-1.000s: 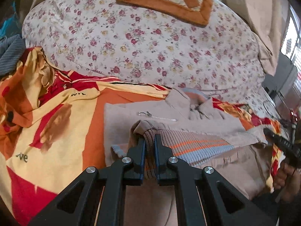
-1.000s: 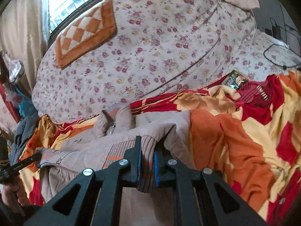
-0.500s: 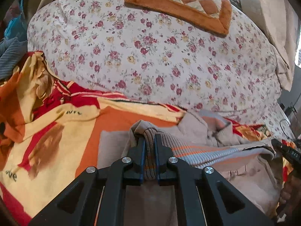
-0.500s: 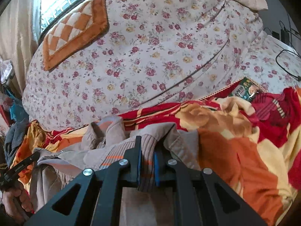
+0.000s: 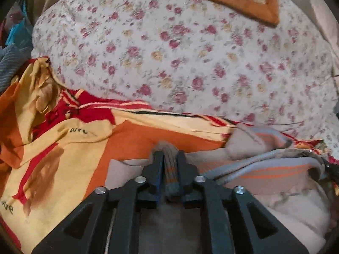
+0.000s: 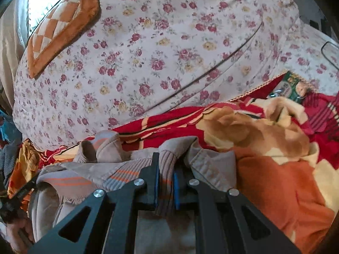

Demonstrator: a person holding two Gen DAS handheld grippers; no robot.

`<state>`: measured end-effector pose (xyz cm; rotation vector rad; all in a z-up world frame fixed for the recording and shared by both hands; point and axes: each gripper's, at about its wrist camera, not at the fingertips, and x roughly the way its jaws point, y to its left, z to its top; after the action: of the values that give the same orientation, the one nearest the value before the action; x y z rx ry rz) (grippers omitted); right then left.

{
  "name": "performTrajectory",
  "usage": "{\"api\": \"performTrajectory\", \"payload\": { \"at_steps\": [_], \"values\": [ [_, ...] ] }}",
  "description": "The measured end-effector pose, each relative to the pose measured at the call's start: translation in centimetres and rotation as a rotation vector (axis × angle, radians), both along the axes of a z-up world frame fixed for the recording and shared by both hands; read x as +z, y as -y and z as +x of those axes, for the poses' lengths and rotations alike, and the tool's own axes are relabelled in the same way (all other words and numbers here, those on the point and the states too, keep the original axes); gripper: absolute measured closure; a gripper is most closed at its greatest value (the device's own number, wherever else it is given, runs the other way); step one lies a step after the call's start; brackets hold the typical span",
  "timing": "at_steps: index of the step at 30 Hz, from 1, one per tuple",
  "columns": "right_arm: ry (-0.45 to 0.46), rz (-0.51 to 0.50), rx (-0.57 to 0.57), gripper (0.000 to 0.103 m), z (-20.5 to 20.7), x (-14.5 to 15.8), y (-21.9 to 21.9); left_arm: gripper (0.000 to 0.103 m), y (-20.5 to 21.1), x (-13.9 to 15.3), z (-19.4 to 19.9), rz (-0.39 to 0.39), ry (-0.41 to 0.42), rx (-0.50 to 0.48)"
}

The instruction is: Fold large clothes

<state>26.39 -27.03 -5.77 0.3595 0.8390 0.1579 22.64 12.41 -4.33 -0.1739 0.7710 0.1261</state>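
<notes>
left gripper: jaws just eased, ribbed hem still between | right gripper: hem clamped | jacket: laid on bedspread, collar ahead, hem stretched crosswise between both grippers

Counting what's showing up here: two grippers, the left one and the right one, each carrying two black fingers. One beige jacket is sitting between and around both sets of fingers, and its one collar is lying just past the tips. One bedsheet, orange, yellow and red, is spreading out under it all. One floral duvet is piling up further ahead, with one checkered cushion sitting on top. One green packet is lying off to the right.
</notes>
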Motion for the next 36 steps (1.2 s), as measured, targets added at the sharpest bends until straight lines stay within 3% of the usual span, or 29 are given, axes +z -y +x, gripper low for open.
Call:
{"api": "performTrajectory", "payload": {
  "at_steps": [1, 3, 6, 8, 11, 15, 17, 20, 21, 24, 26, 27, 28, 31, 33, 35, 36],
  "values": [
    [-0.001, 0.006, 0.0, 0.092, 0.3, -0.3, 0.1, 0.077, -0.2, -0.3, 0.3, 0.008, -0.016, 0.024],
    [-0.01, 0.028, 0.011, 0.09, 1.3, -1.2, 0.3, 0.066, -1.1, -1.0, 0.8, -0.029, -0.038, 0.049],
    [-0.025, 0.069, 0.011, 0.087, 2.0, -2.0, 0.7, 0.054, -3.1, -2.0, 1.2, -0.147, -0.074, 0.086],
    [-0.022, 0.106, 0.021, 0.083, 2.1, -1.9, 1.0, 0.053, -4.0, -2.1, 1.0, -0.205, -0.077, 0.107],
    [0.028, 0.175, 0.03, 0.077, 1.4, -0.3, 1.8, 0.053, -4.3, -0.8, 0.3, -0.208, -0.034, 0.129],
    [0.138, 0.242, 0.039, 0.066, -0.8, 3.3, 2.5, 0.053, -4.5, 2.9, -1.8, -0.147, 0.126, 0.165],
    [0.199, 0.211, 0.054, 0.063, -2.4, 5.3, 2.4, 0.053, -4.0, 4.2, -2.6, -0.111, 0.192, 0.175],
    [0.298, 0.157, 0.089, 0.054, -4.1, 7.5, 1.9, 0.052, -2.1, 5.5, -3.3, -0.077, 0.26, 0.089],
    [0.318, 0.146, 0.095, 0.047, -4.4, 7.8, 1.8, 0.052, -0.9, 5.6, -3.2, -0.058, 0.269, 0.041],
    [0.316, 0.127, 0.075, 0.045, -4.1, 8.0, 1.7, 0.052, 2.1, 5.5, -2.7, -0.077, 0.253, -0.12],
    [0.248, 0.08, 0.088, 0.062, -3.2, 7.3, 0.7, 0.056, 4.5, 5.2, -1.9, -0.093, 0.239, -0.231],
    [0.19, 0.033, 0.105, 0.092, -2.6, 6.6, -0.2, 0.069, 5.8, 4.7, -1.2, -0.072, 0.213, -0.278],
    [0.13, -0.022, 0.104, 0.097, -2.1, 5.8, -1.0, 0.081, 6.7, 4.1, -0.4, -0.042, 0.176, -0.305],
    [0.008, -0.141, 0.092, 0.097, -0.5, 3.2, -2.3, 0.088, 7.4, 1.2, 1.8, 0.056, 0.053, -0.288],
    [-0.041, -0.176, 0.083, 0.097, 1.2, 1.7, -2.4, 0.088, 5.8, -1.0, 3.0, 0.09, -0.038, -0.195],
    [-0.096, -0.182, 0.084, 0.097, 2.9, -0.1, -2.1, 0.089, 3.4, -3.2, 3.9, 0.076, -0.14, -0.107],
    [-0.134, -0.161, 0.085, 0.097, 3.7, -1.3, -1.7, 0.09, 1.9, -3.7, 4.2, -0.005, -0.157, -0.084]
  ]
}}
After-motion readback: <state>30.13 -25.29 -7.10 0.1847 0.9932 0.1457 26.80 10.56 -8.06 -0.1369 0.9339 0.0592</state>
